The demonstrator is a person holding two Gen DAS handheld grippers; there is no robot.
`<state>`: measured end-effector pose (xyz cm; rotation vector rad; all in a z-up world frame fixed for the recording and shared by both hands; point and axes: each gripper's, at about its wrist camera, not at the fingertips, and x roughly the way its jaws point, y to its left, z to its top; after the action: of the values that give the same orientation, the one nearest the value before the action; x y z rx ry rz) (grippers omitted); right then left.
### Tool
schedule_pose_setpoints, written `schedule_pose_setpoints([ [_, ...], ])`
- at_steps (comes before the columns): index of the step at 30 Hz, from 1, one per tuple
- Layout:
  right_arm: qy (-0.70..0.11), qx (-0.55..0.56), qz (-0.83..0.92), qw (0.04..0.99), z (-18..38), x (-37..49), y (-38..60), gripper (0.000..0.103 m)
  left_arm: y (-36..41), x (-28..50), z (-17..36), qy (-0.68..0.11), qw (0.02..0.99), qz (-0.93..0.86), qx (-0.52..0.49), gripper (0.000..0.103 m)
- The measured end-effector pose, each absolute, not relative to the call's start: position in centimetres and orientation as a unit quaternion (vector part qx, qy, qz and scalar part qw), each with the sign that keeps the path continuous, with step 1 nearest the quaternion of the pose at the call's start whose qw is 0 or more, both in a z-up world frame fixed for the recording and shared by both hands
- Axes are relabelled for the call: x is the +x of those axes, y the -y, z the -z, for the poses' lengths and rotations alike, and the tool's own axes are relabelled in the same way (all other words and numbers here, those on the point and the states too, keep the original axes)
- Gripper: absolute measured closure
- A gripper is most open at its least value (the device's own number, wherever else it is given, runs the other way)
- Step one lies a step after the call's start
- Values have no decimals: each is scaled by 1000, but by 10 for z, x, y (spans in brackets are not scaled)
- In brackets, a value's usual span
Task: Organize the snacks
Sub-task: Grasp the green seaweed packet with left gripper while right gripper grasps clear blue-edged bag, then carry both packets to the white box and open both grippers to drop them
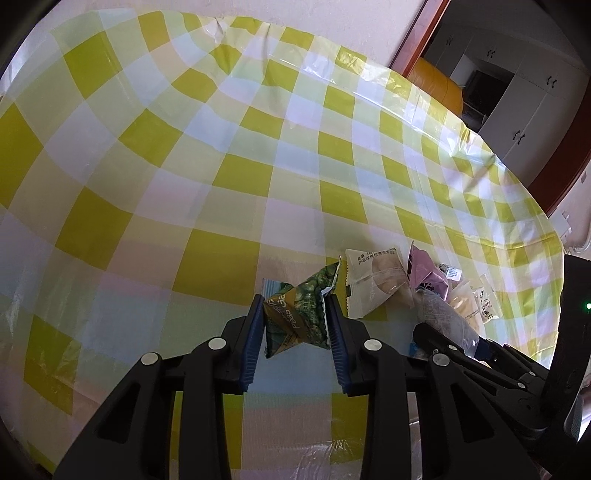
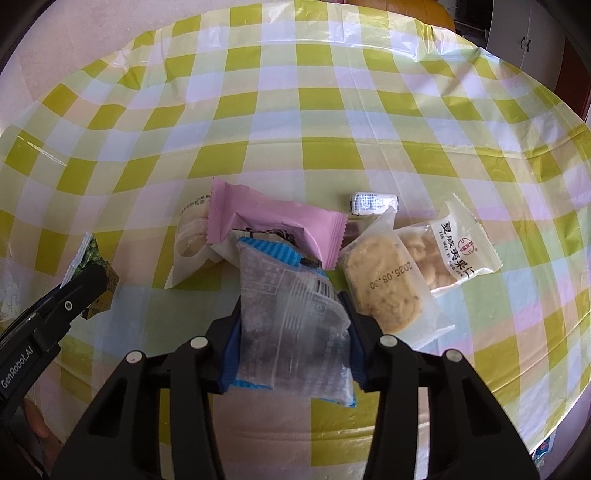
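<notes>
My left gripper point(image 1: 294, 306) is shut on a green pea snack packet point(image 1: 299, 310), its blue pads pressing both sides, just above the checked tablecloth point(image 1: 207, 155). In the right wrist view my right gripper point(image 2: 293, 314) is shut on a clear packet with blue edges point(image 2: 291, 317) holding dark pieces. Behind that packet lie a pink packet point(image 2: 277, 225), a white packet with a round biscuit point(image 2: 190, 240), a clear packet with a seeded biscuit point(image 2: 380, 280), a white packet with red and black print point(image 2: 454, 243) and a small wrapped candy point(image 2: 373, 203).
The table's far edge meets a pale wall point(image 1: 295, 14). A wooden door frame point(image 1: 424, 33), grey cabinets point(image 1: 517, 92) and an orange object point(image 1: 436, 81) stand beyond the right edge. The left gripper's arm point(image 2: 55, 314) shows at the left of the right wrist view.
</notes>
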<state>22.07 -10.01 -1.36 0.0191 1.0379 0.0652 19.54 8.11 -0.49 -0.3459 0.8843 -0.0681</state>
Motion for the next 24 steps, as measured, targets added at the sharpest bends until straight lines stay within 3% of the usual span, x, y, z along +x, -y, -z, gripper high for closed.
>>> schedule_pose_setpoints([
  [11, -473, 17, -34, 880, -14, 195, 119, 57, -73, 178, -23, -396, 901, 43, -168, 71],
  [24, -460, 25, 5, 888, -42, 148, 190, 57, 10, 143, -44, -400, 898, 134, -128, 71],
])
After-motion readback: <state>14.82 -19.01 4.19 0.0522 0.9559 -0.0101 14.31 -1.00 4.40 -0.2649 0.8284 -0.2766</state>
